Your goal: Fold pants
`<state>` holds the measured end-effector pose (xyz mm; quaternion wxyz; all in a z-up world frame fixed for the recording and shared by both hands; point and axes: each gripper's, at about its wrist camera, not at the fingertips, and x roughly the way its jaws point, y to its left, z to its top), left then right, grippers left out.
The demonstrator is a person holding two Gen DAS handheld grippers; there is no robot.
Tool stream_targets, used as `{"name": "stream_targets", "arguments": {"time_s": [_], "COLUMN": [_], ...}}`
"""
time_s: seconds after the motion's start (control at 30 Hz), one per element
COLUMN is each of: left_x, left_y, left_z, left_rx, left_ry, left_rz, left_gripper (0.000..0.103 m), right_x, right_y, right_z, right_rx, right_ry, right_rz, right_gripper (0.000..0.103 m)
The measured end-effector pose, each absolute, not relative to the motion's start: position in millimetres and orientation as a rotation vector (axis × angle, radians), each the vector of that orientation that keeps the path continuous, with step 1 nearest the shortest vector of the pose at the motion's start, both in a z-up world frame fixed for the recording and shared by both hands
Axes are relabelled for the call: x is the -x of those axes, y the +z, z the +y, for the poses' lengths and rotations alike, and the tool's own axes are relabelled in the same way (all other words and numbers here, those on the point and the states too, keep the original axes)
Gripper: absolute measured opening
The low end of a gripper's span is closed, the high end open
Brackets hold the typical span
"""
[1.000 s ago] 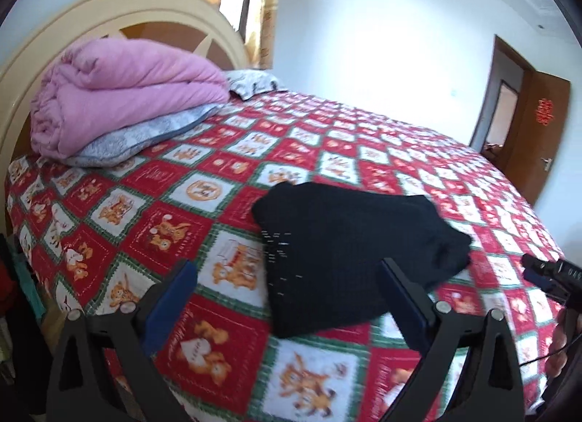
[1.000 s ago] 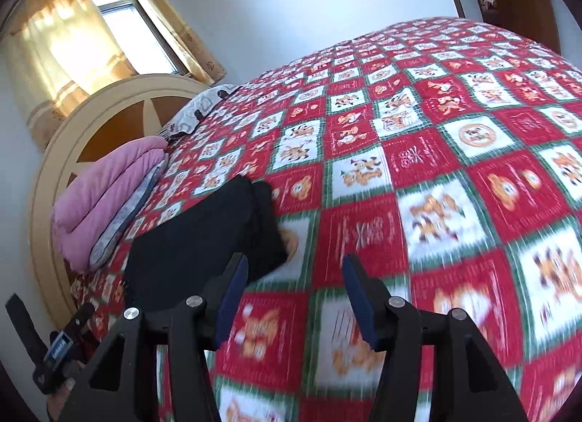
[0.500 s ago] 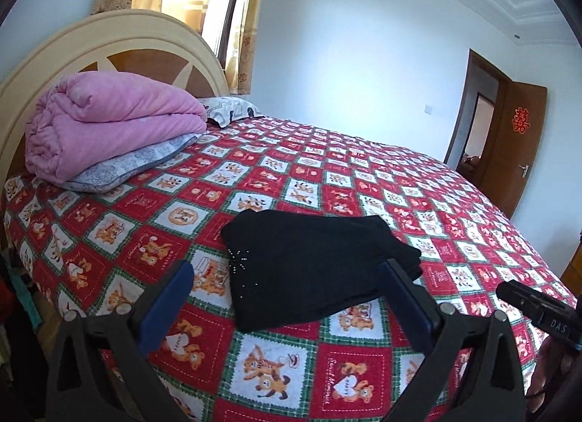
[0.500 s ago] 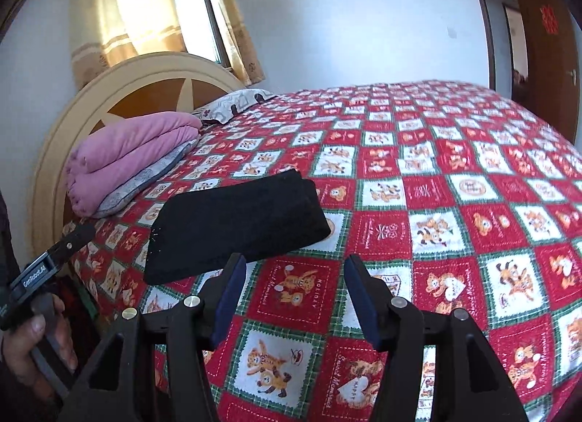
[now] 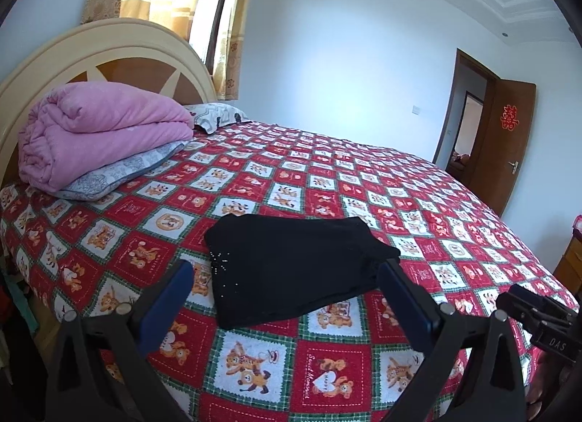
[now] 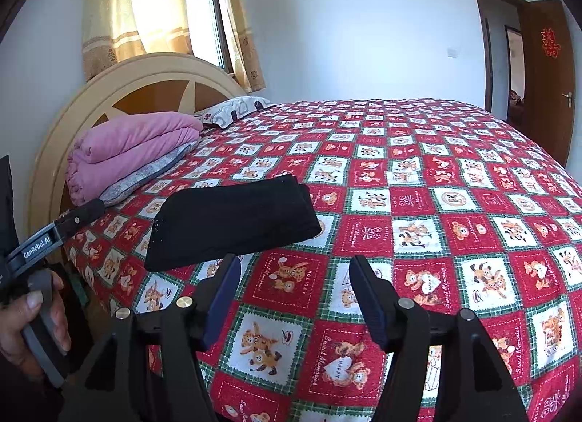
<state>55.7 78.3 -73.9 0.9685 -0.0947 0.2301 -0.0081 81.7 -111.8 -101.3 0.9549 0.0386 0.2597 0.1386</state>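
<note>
pants: black pants (image 5: 296, 269) are laid as a compact folded rectangle on the red patchwork bedspread (image 5: 418, 211), close to the near edge of the bed, touched by nothing

left gripper: left gripper (image 5: 283, 294) is held spread wide and empty, hovering short of the pants

right gripper: right gripper (image 6: 294, 291) is seen with jaws opening, nothing between them, only bedspread underneath

task status: the fold looks pretty much done, judged from the tidy stack

risk 1: layers at the right end (image 5: 378, 262) look a bit bunched; if brushed by a finger, the stack could be dragged open

risk 2: pants sit near the bed edge (image 6: 109, 276), so a nudge that way could slide them off

risk 3: the grippers are close together, so they could get knocked

room: loads of bare bedspread is left to the right and beyond; pink quilt (image 5: 98, 131) and pillow (image 5: 123, 171) are well apart, by the headboard (image 6: 145, 83)
</note>
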Motion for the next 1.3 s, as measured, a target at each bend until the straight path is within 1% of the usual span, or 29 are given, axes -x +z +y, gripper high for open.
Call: {"name": "stream_targets", "arguments": {"time_s": [0.43,0.73,0.93,1.13,1.3], "left_x": [-52.2,-46.0,-47.0,-51.3,-48.5], "left_y": [-71.8,-62.2,-59.0,-65.7,-69.8], "left_z": [70.9,66.2,64.7,63.5,66.3], "left_rx": [0.157,0.134,0.124,0.126,0.13], "left_ry": [-0.02,-0.019,-0.008,0.0,0.011], "left_rz": [0.452,0.42,0.419,0.452,0.442], "left_gripper": [0.103,0.103,0.103,0.103,0.103], "right_x": [-75.2,-63.2,-63.3,-64.0,-65.6], "right_y": [-91.8,-78.8,-78.0,-79.7,-81.8], "right_z": [-116.5,-116.2,-117.1,-117.8,-118.7], "right_rx": [-0.06,-0.029,-0.023,-0.023,-0.029], "right_ry": [0.277,0.271,0.262,0.263,0.263], "right_rz": [0.498,0.43,0.428,0.432,0.44], "right_gripper": [0.064,0.064,0.064,0.065,0.065]}}
